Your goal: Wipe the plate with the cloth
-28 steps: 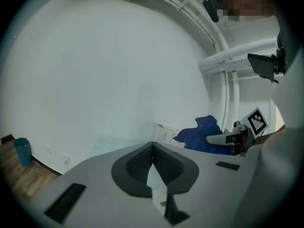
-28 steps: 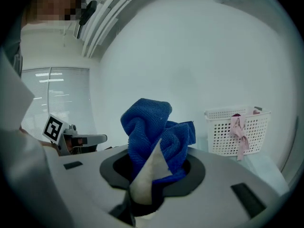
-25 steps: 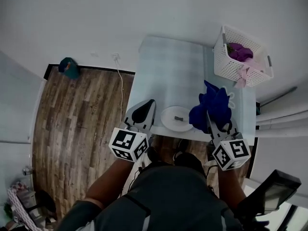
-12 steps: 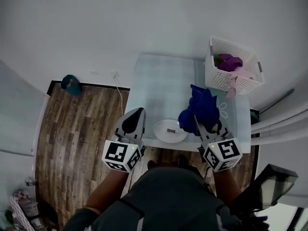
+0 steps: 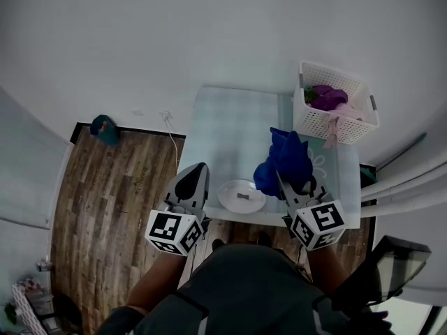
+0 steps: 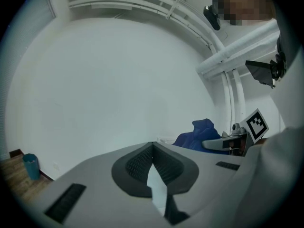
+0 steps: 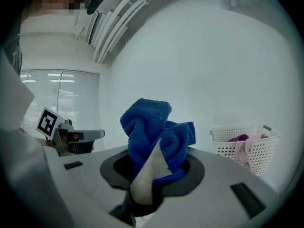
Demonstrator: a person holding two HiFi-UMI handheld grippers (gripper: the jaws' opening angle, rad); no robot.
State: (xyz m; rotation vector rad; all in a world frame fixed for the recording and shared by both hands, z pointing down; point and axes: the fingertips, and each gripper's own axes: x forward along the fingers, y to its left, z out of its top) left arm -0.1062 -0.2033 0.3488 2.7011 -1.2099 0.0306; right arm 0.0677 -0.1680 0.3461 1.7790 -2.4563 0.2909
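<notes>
Plain white wall [image 5: 209, 33], dark wood-plank floor [image 5: 112, 187], pale table [image 5: 230, 131], bright window blinds [image 7: 61, 87]

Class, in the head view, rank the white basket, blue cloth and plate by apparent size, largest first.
1. White basket.
2. Blue cloth, though it is held up nearer the camera, which flatters it.
3. Plate.

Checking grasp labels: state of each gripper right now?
Left gripper: jaws shut, empty.
Right gripper: jaws shut on the cloth.
</notes>
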